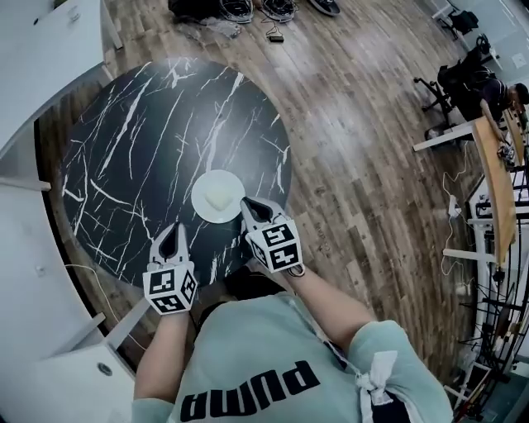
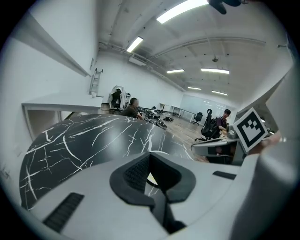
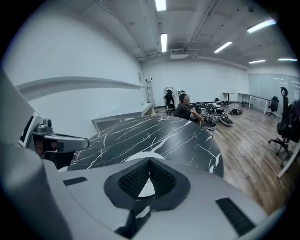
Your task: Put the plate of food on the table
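Note:
A white plate (image 1: 204, 208) carrying a pale lump of food (image 1: 217, 196) rests on the round black marble table (image 1: 132, 157), near the table's front right edge. My right gripper (image 1: 247, 201) is shut, and its tips hang over the plate's near right rim. In the right gripper view the plate (image 3: 142, 155) shows just beyond the jaws and through the gap between the pads; nothing is pinched. My left gripper (image 1: 173, 226) is also shut and holds nothing. It sits over the table's front edge, left of the plate and apart from it.
White counters (image 1: 33, 49) curve round the table's left side. Wooden floor (image 1: 364, 165) lies to the right, with a long desk (image 1: 498, 178) and office chairs (image 1: 450, 91) further out. Shoes and cables (image 1: 248, 10) lie beyond the table. A person (image 3: 183, 110) sits past the table's far edge.

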Available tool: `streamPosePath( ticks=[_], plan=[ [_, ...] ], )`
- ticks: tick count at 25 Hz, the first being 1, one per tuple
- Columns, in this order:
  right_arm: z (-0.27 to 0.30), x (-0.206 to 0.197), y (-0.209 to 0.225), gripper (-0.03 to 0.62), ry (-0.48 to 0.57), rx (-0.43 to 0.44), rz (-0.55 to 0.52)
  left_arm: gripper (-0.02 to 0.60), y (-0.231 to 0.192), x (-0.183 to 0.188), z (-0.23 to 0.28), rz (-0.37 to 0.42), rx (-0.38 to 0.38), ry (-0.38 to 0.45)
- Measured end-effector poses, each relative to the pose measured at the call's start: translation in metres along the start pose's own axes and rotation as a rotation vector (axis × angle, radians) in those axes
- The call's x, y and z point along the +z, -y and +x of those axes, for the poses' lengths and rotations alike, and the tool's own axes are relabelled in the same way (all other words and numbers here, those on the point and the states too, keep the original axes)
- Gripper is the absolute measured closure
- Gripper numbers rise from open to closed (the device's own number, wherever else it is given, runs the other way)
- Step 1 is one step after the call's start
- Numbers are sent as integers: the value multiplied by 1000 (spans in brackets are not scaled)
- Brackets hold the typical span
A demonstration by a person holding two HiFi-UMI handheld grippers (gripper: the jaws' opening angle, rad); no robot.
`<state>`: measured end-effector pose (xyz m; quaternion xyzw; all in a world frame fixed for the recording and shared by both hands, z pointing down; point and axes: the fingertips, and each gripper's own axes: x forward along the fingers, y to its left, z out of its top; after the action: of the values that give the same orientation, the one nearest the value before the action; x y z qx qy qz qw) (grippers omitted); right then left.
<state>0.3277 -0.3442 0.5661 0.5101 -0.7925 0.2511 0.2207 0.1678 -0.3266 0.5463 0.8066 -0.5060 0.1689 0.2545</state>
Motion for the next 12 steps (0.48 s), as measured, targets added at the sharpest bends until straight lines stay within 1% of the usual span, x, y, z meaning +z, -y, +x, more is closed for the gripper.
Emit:
streamPosePath(
  ticks=[3,6,12],
  plan=[
    [-13,2,-14,585,26,-1,4,575,15,3,-20,25,-11,27],
    [-30,-1,-33,585,58,-4,20,575,25,-2,-47,51,-27,37],
    [-70,-3,-73,585,116,-5,1,575,40,-10,-103,84,-50,62]
  ],
)
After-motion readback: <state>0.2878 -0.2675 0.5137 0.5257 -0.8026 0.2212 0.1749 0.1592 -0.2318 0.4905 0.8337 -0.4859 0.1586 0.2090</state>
